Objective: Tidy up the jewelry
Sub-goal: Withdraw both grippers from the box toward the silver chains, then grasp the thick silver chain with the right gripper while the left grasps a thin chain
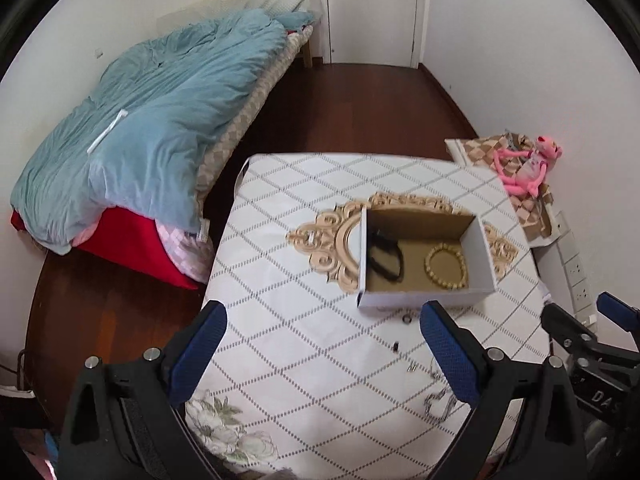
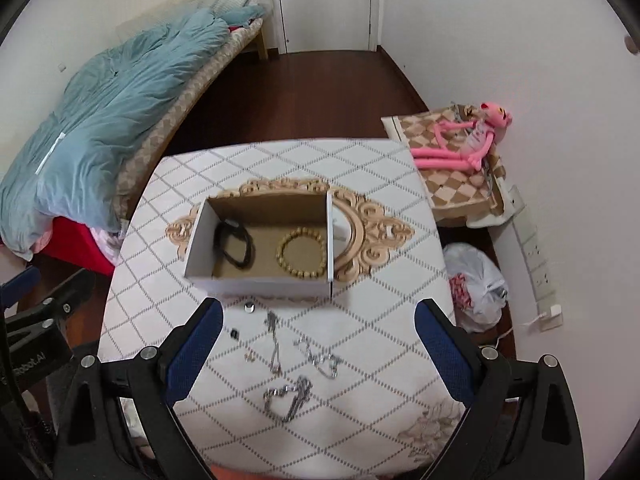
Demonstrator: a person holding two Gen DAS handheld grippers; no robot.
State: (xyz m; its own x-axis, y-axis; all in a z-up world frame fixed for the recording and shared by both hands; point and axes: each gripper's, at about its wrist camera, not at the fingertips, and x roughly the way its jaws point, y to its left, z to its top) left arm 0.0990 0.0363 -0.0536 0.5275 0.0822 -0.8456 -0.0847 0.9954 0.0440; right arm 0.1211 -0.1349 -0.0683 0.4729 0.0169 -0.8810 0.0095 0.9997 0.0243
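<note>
A white cardboard box (image 2: 260, 286) (image 1: 424, 299) stands on the table. It holds a wooden bead bracelet (image 2: 302, 254) (image 1: 446, 266) and a black band (image 2: 236, 246) (image 1: 386, 256). In front of the box lie silver chains (image 2: 286, 398) (image 1: 438, 404), a second chain (image 2: 320, 356), a thin chain (image 2: 274, 340), a small ring (image 2: 250, 307) (image 1: 407, 319) and a small dark piece (image 2: 234, 333) (image 1: 395, 346). My left gripper (image 1: 322, 320) is open and empty above the table's left part. My right gripper (image 2: 318, 316) is open and empty above the chains.
An ornate gold-framed mirror (image 2: 360, 236) (image 1: 332, 240) lies under the box. The table (image 2: 380, 184) has a diamond-pattern cloth. A bed with a blue quilt (image 1: 152, 120) is on the left. A pink plush toy (image 2: 468, 140) and a plastic bag (image 2: 476, 284) are on the right.
</note>
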